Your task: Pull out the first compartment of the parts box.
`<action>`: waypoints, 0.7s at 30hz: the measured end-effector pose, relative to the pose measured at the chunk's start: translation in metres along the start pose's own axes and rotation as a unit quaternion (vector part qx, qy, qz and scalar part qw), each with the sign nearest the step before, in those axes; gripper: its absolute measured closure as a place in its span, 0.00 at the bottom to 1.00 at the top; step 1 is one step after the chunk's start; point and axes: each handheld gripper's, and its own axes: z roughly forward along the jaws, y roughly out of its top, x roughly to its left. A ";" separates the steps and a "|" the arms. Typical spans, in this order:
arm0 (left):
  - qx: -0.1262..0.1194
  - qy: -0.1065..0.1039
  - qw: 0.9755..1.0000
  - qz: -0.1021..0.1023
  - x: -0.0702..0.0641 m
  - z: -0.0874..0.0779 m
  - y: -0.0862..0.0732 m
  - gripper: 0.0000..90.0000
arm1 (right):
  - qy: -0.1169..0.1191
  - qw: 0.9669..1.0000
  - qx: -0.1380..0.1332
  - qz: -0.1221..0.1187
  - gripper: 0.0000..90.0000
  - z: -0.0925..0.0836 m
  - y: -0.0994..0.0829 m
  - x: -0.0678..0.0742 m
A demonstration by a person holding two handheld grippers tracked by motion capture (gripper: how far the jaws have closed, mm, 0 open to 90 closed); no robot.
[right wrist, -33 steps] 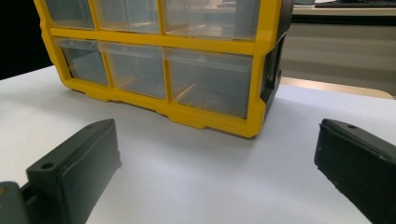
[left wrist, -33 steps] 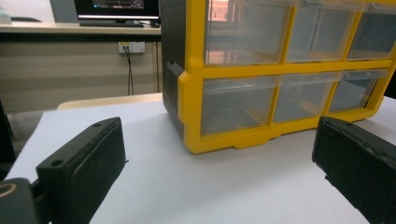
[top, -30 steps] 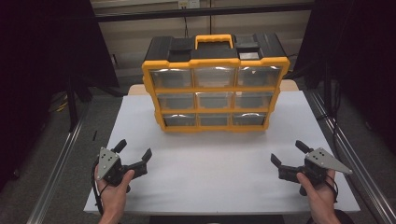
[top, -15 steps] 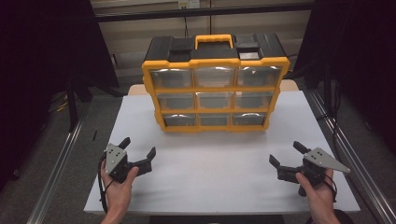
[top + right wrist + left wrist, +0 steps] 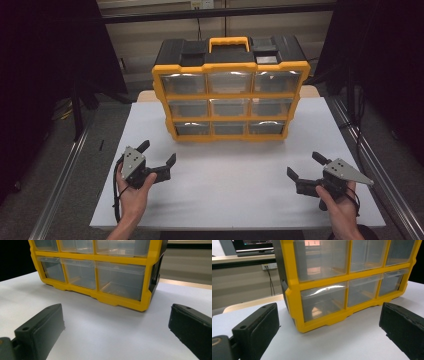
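A yellow and black organizer cabinet (image 5: pixel 230 95) with several clear drawers and a yellow carry handle stands at the back middle of the white table (image 5: pixel 230 190). The drawers look empty in both gripper views. My left gripper (image 5: pixel 158 152) is held at the front left, open, nothing between its jaws, pointing at the cabinet's lower left corner (image 5: pixel 322 302). At the front right my right gripper (image 5: pixel 303 164) is open and empty too, facing the cabinet's lower right drawers (image 5: pixel 120 280). In their own views, the left gripper (image 5: pixel 328 322) and right gripper (image 5: pixel 116 317) both stand short of the cabinet.
Bare white tabletop lies between the two grippers and the cabinet front. Metal rails (image 5: pixel 65 180) run along both sides of the table, with dark curtains beyond. A wall with a power socket (image 5: pixel 268 265) stands behind the cabinet.
My left gripper has moved a little forward and right, closer to the cabinet. The right gripper has barely shifted. Both stay open.
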 end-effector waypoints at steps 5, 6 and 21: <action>-0.015 -0.001 1.000 0.007 0.001 0.005 0.005 0.03 | 0.000 1.000 -0.002 -0.001 0.00 0.000 0.000 0.000; -0.012 -0.003 1.000 0.015 0.002 0.006 0.007 0.03 | 0.000 1.000 -0.001 0.002 0.00 0.000 0.000 0.000; -0.025 -0.011 0.998 0.057 0.001 0.021 0.030 0.03 | -0.004 1.000 -0.002 0.005 0.00 0.000 0.000 -0.001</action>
